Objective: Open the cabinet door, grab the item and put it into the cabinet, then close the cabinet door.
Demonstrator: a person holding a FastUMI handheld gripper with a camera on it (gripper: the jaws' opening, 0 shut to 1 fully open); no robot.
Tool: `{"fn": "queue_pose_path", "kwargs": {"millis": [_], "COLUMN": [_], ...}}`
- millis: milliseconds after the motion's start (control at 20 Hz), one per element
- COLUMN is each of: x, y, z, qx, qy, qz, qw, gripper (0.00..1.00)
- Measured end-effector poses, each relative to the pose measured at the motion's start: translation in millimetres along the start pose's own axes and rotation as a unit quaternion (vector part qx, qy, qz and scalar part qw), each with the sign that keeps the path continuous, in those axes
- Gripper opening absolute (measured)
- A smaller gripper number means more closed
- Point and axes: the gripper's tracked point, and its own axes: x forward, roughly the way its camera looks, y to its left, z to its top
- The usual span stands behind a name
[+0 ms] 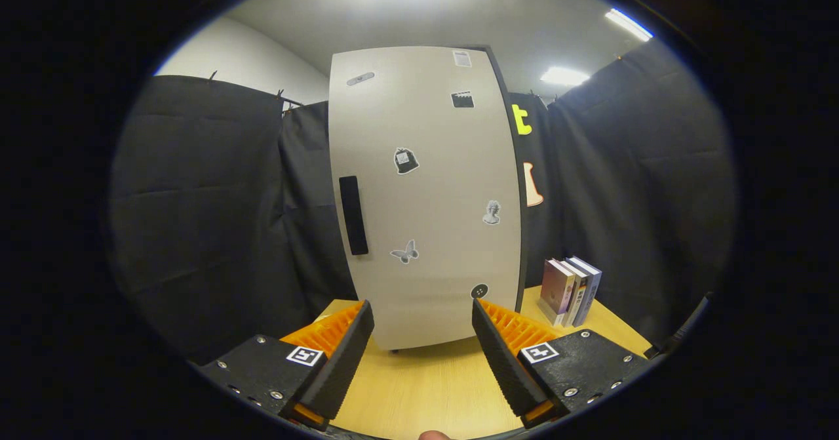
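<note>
The gripper (423, 315) has its fingers spread apart, holding nothing, above the table (426, 381). Straight ahead stands the cabinet (426, 197), door shut, handle (352, 215) left, stickers unreadable. Beyond the right finger stand three books (569, 290), spine writing too small to read.

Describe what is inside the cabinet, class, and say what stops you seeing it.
Nothing inside shows: the cabinet has its door shut, covering the interior. The books stand outside, beside it on the table. The gripper has its fingers open.
</note>
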Motion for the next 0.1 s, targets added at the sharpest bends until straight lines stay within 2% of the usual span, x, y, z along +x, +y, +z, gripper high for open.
{"fn": "queue_pose_path", "kwargs": {"millis": [100], "x": [-1.3], "y": [1.4], "z": [-0.6], "qx": [0.001], "qy": [0.001], "qz": [0.0], "qw": [1.0], "gripper": [0.94]}}
